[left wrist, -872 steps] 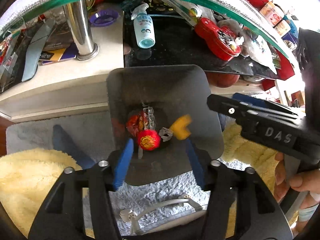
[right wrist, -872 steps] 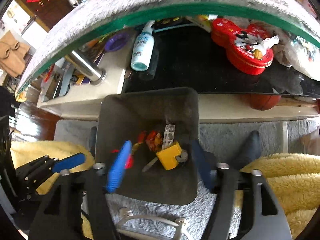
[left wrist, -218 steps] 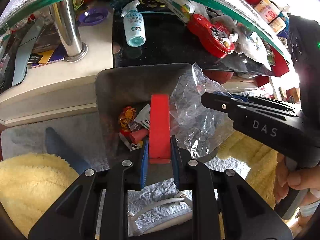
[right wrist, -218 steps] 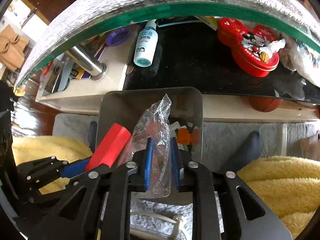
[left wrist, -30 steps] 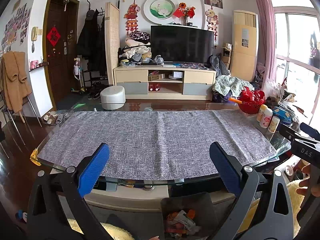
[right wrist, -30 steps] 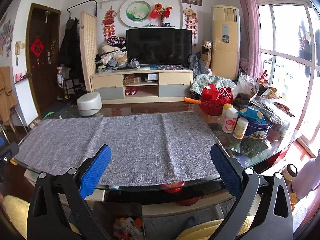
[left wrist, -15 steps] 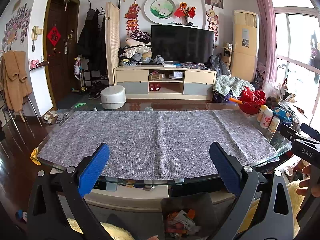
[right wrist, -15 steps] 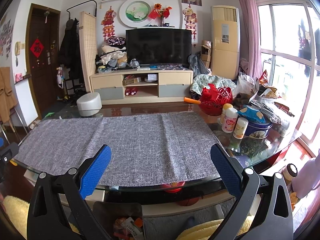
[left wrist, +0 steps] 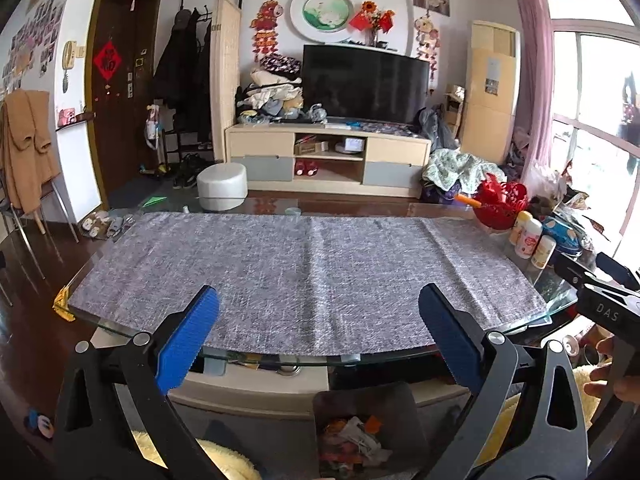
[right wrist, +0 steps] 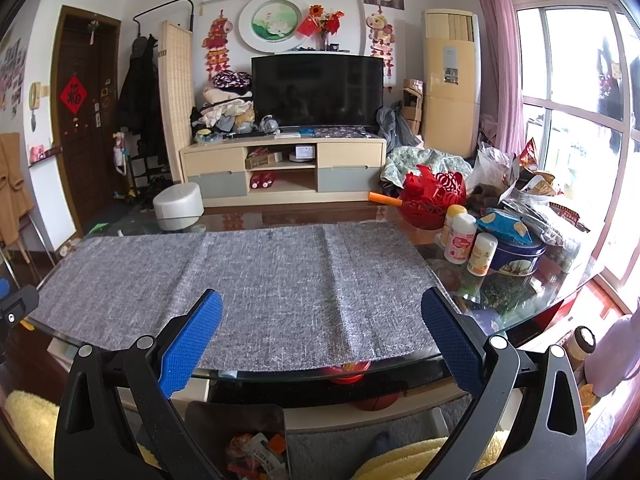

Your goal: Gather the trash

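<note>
Hovering level with the near edge of the glass table (left wrist: 556,284), the left gripper (left wrist: 320,336) is released, its blue-padded fingers (left wrist: 188,338) spread wide with nothing between them. The right gripper (right wrist: 324,338) hangs the same way, splayed and empty, and from the left wrist view it shows at the far right edge with a hand (left wrist: 612,376) wrapped on its handle. A grey cloth (left wrist: 304,272) covers most of the tabletop and lies bare. Down on the floor, under the table's near edge, stands a dark bin (left wrist: 396,404) holding the trash (left wrist: 352,436): crumpled wrappers in red, orange and white, heaped in its bottom. Toward the table's right end sit a red basket (right wrist: 434,196), small white bottles (right wrist: 462,240) and a blue tin (right wrist: 516,254), close together.
</note>
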Demonstrator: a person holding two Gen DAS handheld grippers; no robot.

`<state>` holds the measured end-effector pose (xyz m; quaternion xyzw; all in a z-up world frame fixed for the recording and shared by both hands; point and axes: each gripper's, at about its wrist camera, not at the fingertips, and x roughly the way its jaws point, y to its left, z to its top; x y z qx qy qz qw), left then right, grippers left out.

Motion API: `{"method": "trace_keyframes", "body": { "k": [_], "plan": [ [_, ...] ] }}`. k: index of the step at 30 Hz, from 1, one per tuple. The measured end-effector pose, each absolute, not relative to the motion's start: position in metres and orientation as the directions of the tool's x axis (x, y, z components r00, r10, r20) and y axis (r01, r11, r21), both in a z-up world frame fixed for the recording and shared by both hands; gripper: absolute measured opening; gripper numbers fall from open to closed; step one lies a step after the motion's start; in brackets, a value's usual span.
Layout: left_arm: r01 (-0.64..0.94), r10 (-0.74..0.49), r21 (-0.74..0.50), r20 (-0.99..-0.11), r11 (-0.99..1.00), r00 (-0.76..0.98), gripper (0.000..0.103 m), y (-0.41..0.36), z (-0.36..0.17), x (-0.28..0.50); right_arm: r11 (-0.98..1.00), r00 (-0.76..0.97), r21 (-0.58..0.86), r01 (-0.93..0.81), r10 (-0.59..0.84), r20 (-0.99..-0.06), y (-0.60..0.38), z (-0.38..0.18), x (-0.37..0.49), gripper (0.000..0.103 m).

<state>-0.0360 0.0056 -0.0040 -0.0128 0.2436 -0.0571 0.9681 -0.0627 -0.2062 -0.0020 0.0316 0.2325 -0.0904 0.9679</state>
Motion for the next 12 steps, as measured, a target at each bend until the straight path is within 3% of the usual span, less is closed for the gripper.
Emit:
{"method": "trace_keyframes", "body": {
  "k": [12],
  "plan": [
    [0.088,-0.103,-0.054,-0.489,0.995,0.866,0.095,0.0082,-0.0044,-0.0316,0.982,0.875,0.018,0.187,-0.159,-0.457,-0.2058,0.0006,-0.0606,0.1]
  ]
}}
